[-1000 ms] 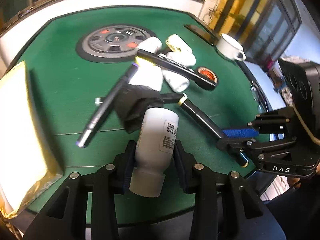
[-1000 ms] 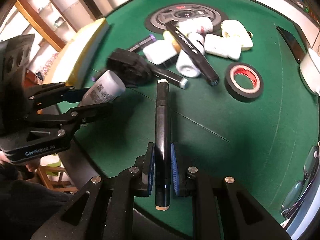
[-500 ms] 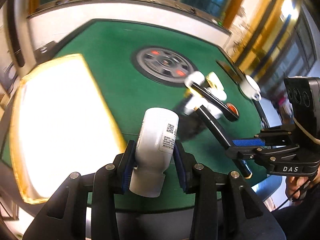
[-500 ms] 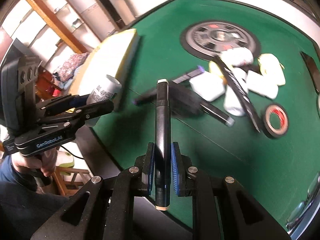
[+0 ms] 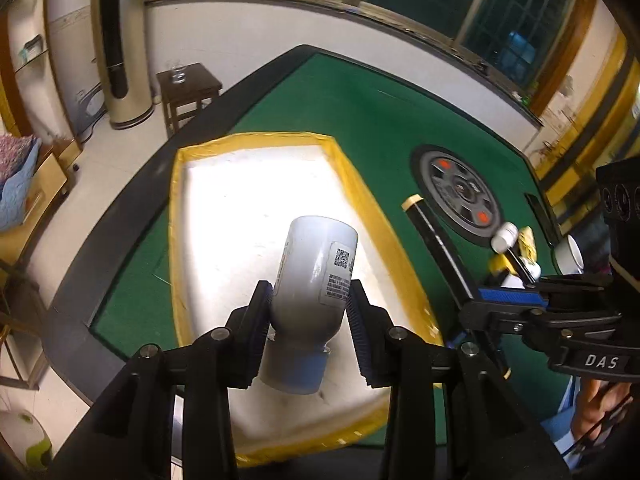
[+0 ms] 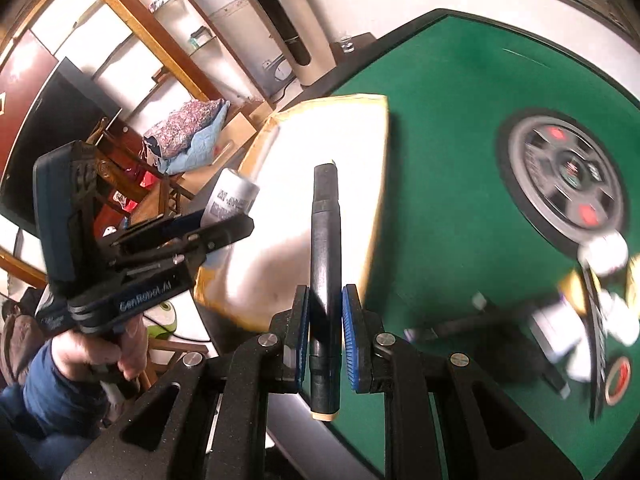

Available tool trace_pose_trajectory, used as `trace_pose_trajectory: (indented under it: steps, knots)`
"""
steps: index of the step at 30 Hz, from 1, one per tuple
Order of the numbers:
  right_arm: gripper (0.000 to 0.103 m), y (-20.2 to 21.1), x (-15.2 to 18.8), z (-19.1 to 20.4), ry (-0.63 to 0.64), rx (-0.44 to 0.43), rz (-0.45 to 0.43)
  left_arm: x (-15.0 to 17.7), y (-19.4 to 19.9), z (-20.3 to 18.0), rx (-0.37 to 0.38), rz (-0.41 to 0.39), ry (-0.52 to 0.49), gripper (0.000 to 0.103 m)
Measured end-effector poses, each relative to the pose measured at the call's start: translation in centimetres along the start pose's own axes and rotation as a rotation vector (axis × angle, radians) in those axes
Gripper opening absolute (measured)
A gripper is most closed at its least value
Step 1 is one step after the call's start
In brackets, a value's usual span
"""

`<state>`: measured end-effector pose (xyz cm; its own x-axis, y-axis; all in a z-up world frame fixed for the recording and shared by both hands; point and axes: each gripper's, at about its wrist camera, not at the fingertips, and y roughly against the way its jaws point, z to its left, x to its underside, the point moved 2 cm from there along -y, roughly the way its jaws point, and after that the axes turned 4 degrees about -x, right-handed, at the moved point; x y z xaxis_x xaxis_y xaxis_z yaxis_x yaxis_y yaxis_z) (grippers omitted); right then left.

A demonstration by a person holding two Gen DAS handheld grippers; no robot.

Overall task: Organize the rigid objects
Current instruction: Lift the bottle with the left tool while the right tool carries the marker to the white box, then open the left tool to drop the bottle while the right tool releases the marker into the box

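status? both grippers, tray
Left gripper shut on white bottle, over the yellow-rimmed tray. Right gripper shut on black marker. Tray looks bare, nothing blocking.

Tray (image 5: 182,216) on table (image 5: 360,120) (left side), bottle (image 5: 316,276) above it.

The pile of objects (image 6: 600,320) (right wrist view) is blurred beyond telling.
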<state>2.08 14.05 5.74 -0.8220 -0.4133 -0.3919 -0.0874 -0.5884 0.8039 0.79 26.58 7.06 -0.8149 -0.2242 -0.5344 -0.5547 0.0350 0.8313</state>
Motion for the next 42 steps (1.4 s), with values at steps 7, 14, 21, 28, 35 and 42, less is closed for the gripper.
trace_pose_trajectory:
  steps: [7, 14, 21, 28, 35, 42]
  knots:
    - [0.014, -6.7, -5.8, -0.4, -0.064, 0.052, 0.033, -2.1, -4.3, 2.9, 0.001, 0.052, 0.105, 0.035]
    - [0.014, -10.3, -9.3, -1.6, -0.155, 0.091, 0.027, -3.4, -8.4, 4.3, 0.054, 0.099, 0.179, 0.035]
    - [0.014, -10.6, -9.8, -3.0, -0.188, 0.116, 0.036, -3.8, -9.8, 4.6, 0.051, 0.098, 0.184, 0.035]
    - [0.014, -10.5, -10.3, -3.0, -0.174, 0.121, 0.043, -4.1, -10.2, 3.9, 0.074, 0.078, 0.152, 0.036]
    - [0.022, -10.1, -10.6, -2.9, -0.151, 0.133, 0.028, -4.4, -10.1, 4.0, 0.094, 0.083, 0.151, 0.044]
    - [0.022, -7.7, -10.1, -2.4, -0.144, 0.086, -0.012, -4.4, -8.5, 3.8, 0.103, 0.058, 0.161, 0.044]
